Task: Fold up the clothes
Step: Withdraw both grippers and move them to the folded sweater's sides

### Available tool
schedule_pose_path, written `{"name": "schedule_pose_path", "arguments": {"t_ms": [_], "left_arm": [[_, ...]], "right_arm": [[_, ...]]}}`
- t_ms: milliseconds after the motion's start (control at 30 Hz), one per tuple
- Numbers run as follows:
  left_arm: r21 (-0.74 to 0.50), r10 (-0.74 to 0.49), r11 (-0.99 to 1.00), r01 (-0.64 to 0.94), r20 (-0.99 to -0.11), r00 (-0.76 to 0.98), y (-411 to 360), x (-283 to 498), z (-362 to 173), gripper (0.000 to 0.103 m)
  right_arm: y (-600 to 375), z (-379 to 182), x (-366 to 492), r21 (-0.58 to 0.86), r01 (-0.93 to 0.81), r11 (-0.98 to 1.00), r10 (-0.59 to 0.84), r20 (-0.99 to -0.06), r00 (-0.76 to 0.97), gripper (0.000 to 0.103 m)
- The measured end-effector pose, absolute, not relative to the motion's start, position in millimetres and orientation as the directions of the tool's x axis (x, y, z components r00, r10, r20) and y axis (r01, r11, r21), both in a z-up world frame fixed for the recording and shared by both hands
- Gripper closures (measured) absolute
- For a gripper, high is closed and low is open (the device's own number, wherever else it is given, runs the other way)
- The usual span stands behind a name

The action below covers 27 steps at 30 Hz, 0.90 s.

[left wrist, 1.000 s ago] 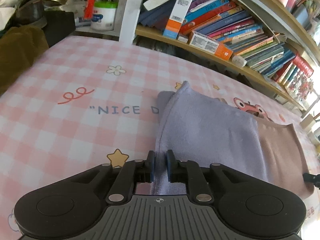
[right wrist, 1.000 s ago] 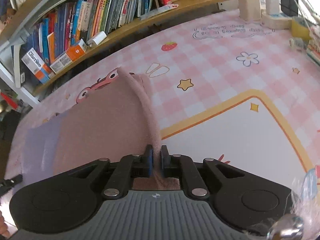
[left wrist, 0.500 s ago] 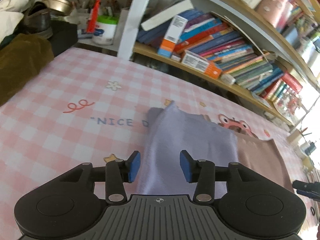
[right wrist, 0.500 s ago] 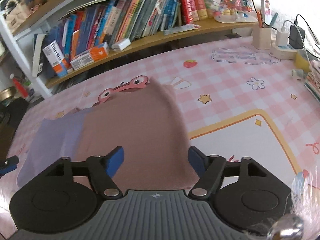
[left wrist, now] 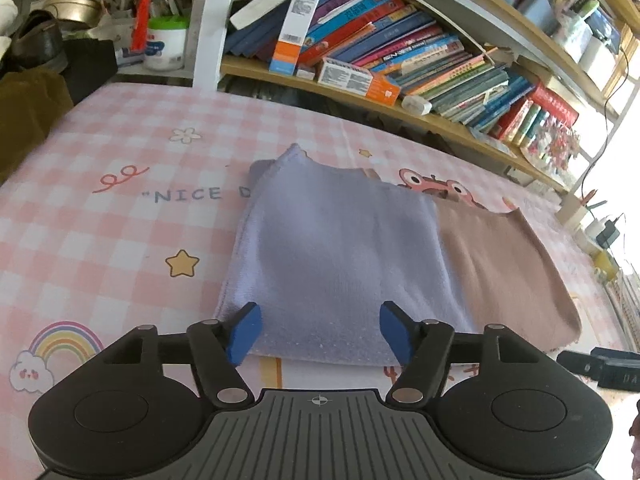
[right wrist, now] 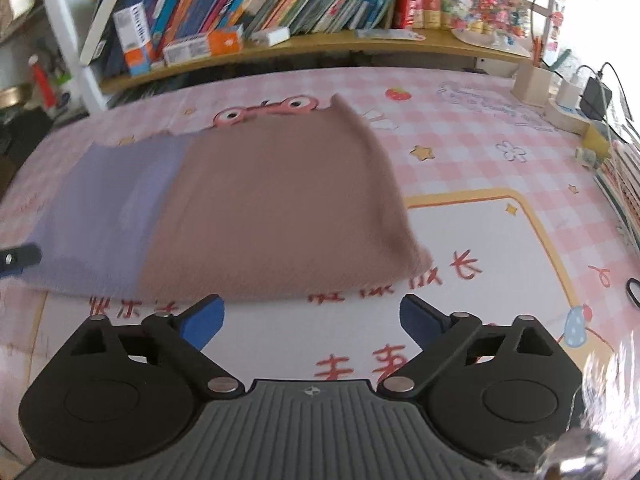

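The left wrist view is taken from just behind the left gripper point(left wrist: 320, 338), low over the table point(left wrist: 120, 216), looking forward and slightly down along the spread fingers toward the bookshelf point(left wrist: 400, 64); the lilac end of the folded cloth point(left wrist: 336, 256) is seen close, just beyond the fingertips; the right wrist view is taken likewise from behind the right gripper point(right wrist: 312, 318), low over the table point(right wrist: 480, 152), facing the same bookshelf point(right wrist: 280, 4); the brown end of the cloth point(right wrist: 272, 208) is seen near; the cloth, the table and the shelf are shared by both views; each gripper's tip is caught at the other view's edge.
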<state>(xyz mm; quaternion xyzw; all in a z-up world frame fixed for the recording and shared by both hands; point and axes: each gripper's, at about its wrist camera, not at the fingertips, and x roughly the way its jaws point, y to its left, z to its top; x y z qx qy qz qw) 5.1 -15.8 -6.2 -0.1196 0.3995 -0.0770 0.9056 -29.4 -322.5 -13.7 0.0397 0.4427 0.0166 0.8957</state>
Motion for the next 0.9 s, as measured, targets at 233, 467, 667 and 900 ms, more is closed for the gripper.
{"name": "schedule_pose_path", "arguments": {"t_ms": [233,467,667,900], "left_arm": [[-0.268,-0.193,0.963,-0.013,-0.727,0.659,-31.5,-8.2,-5.2,0.03],[-0.262,-0.146,0.962,-0.084,-0.745,0.65,-65.6,-28.6,-0.9,0.022],[-0.245,-0.104,0.96,-0.139,-0.766,0.634,-101.2,-50.7,-0.6,0.022],[-0.275,-0.062,0.929,-0.248,-0.777,0.627,-118.2,-57.2,-4.2,0.022]], "right_arm": [[-321.9,-19.7,-30.8,0.089,-0.084,0.993,0.121,-0.8,0.588,0.005],[-346.2,-18.9,-28.3,0.087,-0.196,0.977,0.186,-0.795,0.578,0.004],[-380.8,-23.0,-31.8,0.114,-0.25,0.961,0.24,-0.794,0.559,0.004],[-409.1,-29.8,-37.2,0.129,-0.32,0.939,0.29,-0.796,0.531,0.004]]}}
